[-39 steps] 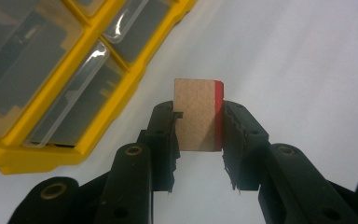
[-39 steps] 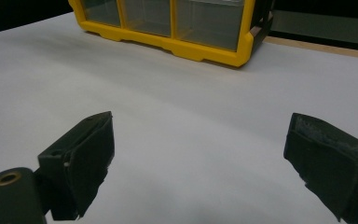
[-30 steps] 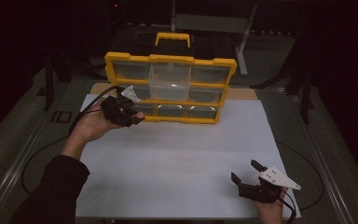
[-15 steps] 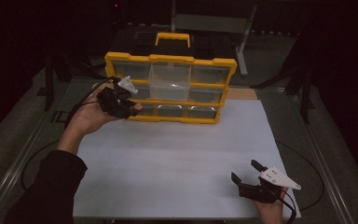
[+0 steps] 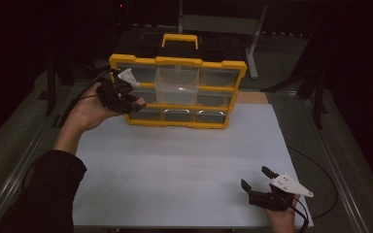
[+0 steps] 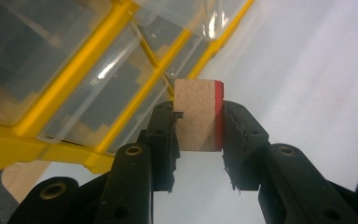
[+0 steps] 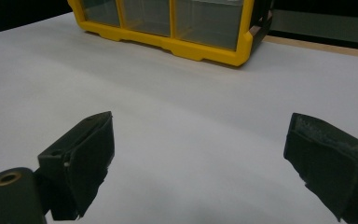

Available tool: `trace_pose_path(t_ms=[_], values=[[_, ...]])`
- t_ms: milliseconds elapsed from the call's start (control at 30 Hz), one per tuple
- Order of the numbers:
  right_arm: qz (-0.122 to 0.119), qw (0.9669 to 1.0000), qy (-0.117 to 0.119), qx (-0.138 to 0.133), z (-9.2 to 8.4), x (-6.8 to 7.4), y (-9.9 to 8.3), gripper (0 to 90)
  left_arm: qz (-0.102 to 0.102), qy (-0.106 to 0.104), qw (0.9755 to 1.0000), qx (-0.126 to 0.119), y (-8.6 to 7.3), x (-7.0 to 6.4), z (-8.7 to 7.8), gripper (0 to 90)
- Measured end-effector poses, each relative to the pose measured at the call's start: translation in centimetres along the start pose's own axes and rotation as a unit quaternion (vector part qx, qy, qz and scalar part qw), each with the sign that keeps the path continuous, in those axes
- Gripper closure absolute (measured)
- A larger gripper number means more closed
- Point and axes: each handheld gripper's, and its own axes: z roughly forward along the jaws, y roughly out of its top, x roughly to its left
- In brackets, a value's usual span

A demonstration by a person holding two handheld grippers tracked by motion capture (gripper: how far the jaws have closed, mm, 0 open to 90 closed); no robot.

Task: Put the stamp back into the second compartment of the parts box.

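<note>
My left gripper has its fingers closed tight on a small block, pale cork-like face toward me with a red strip down one side. In the high view that gripper sits at the left end of the yellow organizer, and the block is too small and dark to pick out there. From the left gripper view I can't tell whether the block touches the organizer or just hangs in front of it; the clear drawer fronts are all glare, and I can't make out what lies inside them.

My right gripper has its fingers spread wide with nothing between them, just white surface. In the high view it rests low at the near right corner of the white surface, well apart from the organizer, its cable curling off to the right.

The organizer stands upright at the far edge of the surface, black-and-yellow handle on top, three rows of transparent drawers. In the right gripper view its bottom row and one corner show, the rest cut off by the top of the frame.

A strip of bare wood peeks out behind the white sheet. The room beyond is very dark; I can only make out a metal stand behind the organizer.
</note>
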Motion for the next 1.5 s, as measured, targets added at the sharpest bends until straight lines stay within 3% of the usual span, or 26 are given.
trace_pose_path(t_ms=[400,600,867,1000,1133,1200,1433,1500], values=[[0.001,1.0,0.001,0.001,-0.1,0.0,0.0,8.5,0.003,0.005,1.0,0.001,1.5,1.2,-1.7,66.0],[0.001,1.0,0.001,0.002,-0.1,0.0,0.0,8.5,-0.001,0.004,0.9999,-0.012,2.8,2.0,-2.9,66.0],[0.003,1.0,0.002,0.001,-0.1,0.0,-0.1,8.5,-0.002,0.0,0.9992,-0.04,4.4,2.0,-3.6,65.9],[0.004,1.0,0.0,-0.001,-0.2,-0.1,-0.1,8.5,-0.012,-0.011,0.9972,-0.073,5.0,1.9,-3.6,65.9],[0.003,1.0,0.0,-0.001,-0.2,-0.1,-0.1,8.5,-0.021,-0.013,0.9956,-0.091,5.0,2.0,-3.4,65.8],[0.003,1.0,0.001,0.0,-0.2,-0.1,-0.1,8.5,-0.029,-0.02,0.9935,-0.108,5.1,1.9,-3.3,65.8],[0.003,1.0,0.001,0.0,-0.2,-0.1,0.0,8.5,-0.033,-0.033,0.99,-0.133,5.6,1.6,-2.9,65.8],[0.003,1.0,0.0,0.0,-0.2,-0.1,0.0,8.5,-0.033,-0.031,0.9904,-0.13,5.8,1.4,-2.6,65.8]])
